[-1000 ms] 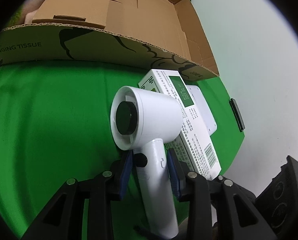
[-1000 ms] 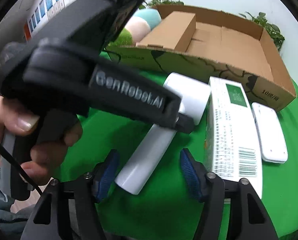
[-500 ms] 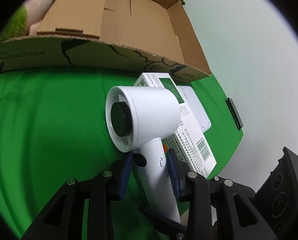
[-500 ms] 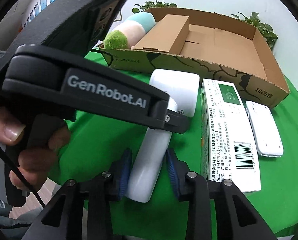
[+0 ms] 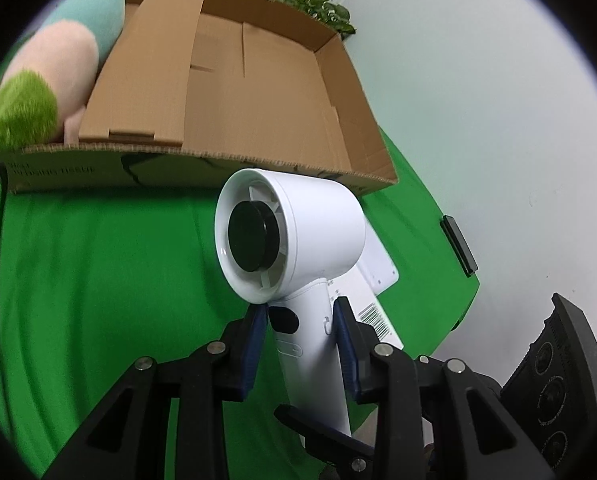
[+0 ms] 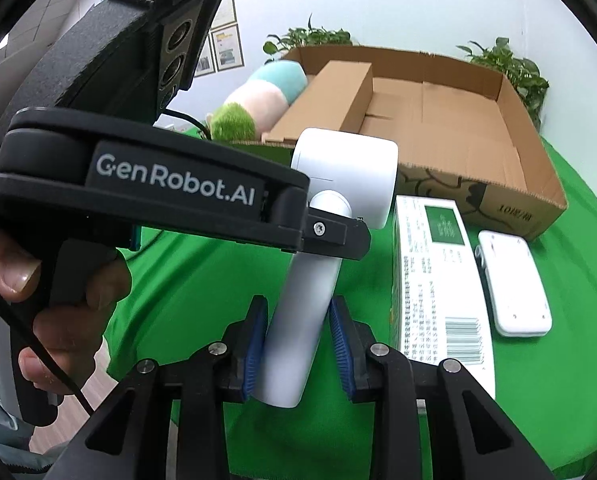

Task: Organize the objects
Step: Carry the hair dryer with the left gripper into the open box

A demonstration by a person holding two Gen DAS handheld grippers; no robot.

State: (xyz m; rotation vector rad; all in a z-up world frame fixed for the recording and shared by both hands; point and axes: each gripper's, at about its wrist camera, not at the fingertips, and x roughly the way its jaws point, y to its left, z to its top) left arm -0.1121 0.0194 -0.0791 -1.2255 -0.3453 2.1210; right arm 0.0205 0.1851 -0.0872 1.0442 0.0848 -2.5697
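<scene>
Two grippers grip one white hair dryer (image 5: 298, 240) at once. Left gripper (image 5: 298, 340): jaws nearly closed, blue pads (image 5: 254, 344) pressed on both sides of the upper handle, just below the barrel. Right gripper (image 6: 298, 344): jaws likewise narrowed, blue pads (image 6: 254, 348) clamped on the lower end of the same handle. Dryer is raised off the green cloth (image 5: 98, 280); handle runs roughly 6 to 12 o'clock in the right wrist view, barrel at the 12 o'clock end. In the left wrist view the barrel's end with its black centre cap (image 5: 254, 236) faces the camera.

Cardboard box (image 6: 438, 120) sits open on the cloth beyond the dryer, at 12 o'clock in both views. A folded cardboard insert (image 6: 330, 100) stands along its left part. Plush toy (image 6: 258, 100), banded teal, pink and green, lies at the box's left end, about 11 o'clock from the dryer.

White carton (image 6: 438, 280) with a green label and barcode lies flat on the cloth at 3 o'clock of the handle. White flat device (image 6: 514, 284) lies just beside it, farther toward 3 o'clock; touching or not, cannot tell.

Left hand (image 6: 38, 300) wraps the left gripper's black grip, at 9 o'clock in the right wrist view. Potted plants (image 6: 506, 68) stand behind the box.
</scene>
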